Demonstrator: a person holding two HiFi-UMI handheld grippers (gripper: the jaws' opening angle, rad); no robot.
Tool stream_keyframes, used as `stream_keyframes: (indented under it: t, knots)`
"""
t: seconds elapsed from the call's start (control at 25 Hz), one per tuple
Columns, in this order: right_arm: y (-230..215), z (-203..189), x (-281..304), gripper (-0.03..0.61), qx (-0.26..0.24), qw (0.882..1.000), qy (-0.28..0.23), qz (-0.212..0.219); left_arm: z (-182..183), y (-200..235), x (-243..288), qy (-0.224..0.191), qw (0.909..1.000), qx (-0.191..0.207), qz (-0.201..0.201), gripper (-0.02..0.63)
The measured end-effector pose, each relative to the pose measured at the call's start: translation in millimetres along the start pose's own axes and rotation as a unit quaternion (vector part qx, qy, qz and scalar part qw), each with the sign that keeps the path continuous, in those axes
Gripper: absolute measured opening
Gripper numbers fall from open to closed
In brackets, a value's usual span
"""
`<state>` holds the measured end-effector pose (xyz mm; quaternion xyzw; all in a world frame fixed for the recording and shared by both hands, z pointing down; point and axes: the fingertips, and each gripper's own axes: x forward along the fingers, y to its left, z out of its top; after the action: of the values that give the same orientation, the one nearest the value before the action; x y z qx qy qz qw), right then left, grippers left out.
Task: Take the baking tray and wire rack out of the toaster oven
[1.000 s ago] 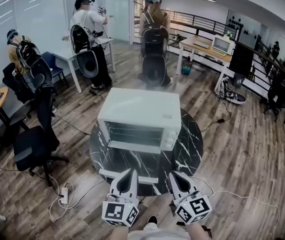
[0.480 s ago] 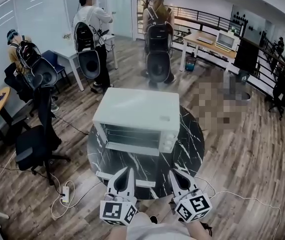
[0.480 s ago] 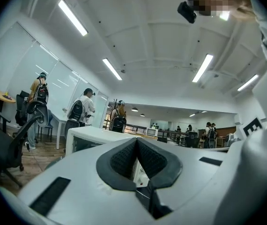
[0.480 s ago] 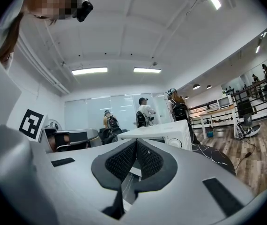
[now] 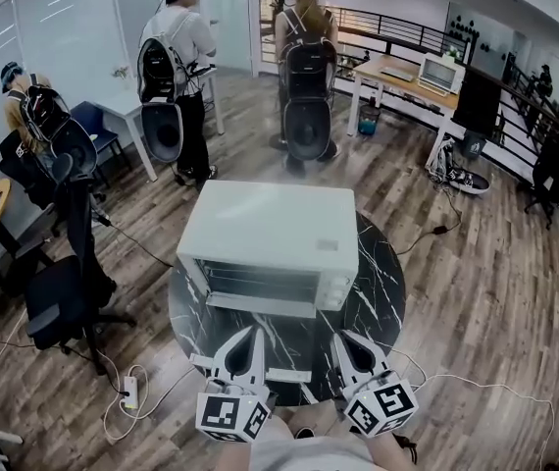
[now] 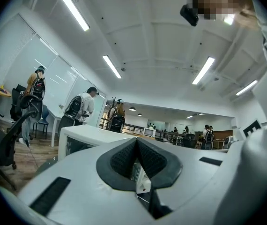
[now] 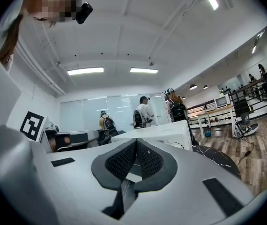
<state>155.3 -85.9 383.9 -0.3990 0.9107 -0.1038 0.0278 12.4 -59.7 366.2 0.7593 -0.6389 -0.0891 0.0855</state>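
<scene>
"Head view first," says one. "Where are the task's things?"

"Inside the toaster oven [image 5: 270, 219], as far as I can judge. It stands on the round black worktop [image 5: 382, 292], set toward the far edge, with its door [image 5: 294, 285] shut and facing the near edge. Faint level lines behind the glass are probably the wire rack [image 5: 250, 275]. The baking tray I cannot make out (the glass is dark)."

"And the fingers?"

"Both pairs are pressed together with nothing between them; each gripper view shows the pads meeting at their tips. The left gripper [image 5: 254, 334] and the right gripper [image 5: 342, 341] hover side by side over the worktop's near edge. They point level at the oven's front and are apart from it."

"What does the next move turn on?"

"The oven lies straight ahead of the fingers, its long axis running across, left to right. The left gripper stands opposite the glass door, and the right one is nearer the knob panel [image 5: 336, 285] at the oven's right end. I'd judge the door must be opened before either thing can be reached, and the fingers must spread first. Neither hand is clearly nearer, but the left is better lined up with the door's middle."
</scene>
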Motion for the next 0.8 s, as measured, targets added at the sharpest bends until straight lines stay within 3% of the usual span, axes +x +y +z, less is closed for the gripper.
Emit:
stream_keyframes:
  t: [0.36, 0.8]
  knots:
    - [9, 3, 59, 0.002, 0.011, 0.999, -0.004, -0.051, 7, 56, 44, 0.030, 0.9983, -0.016, -0.047, 0.002]
    - [24, -29, 95, 0.002, 0.042, 0.993, 0.007, -0.108, -26, 117, 57, 0.096, 0.9906, -0.060, -0.077, 0.002]
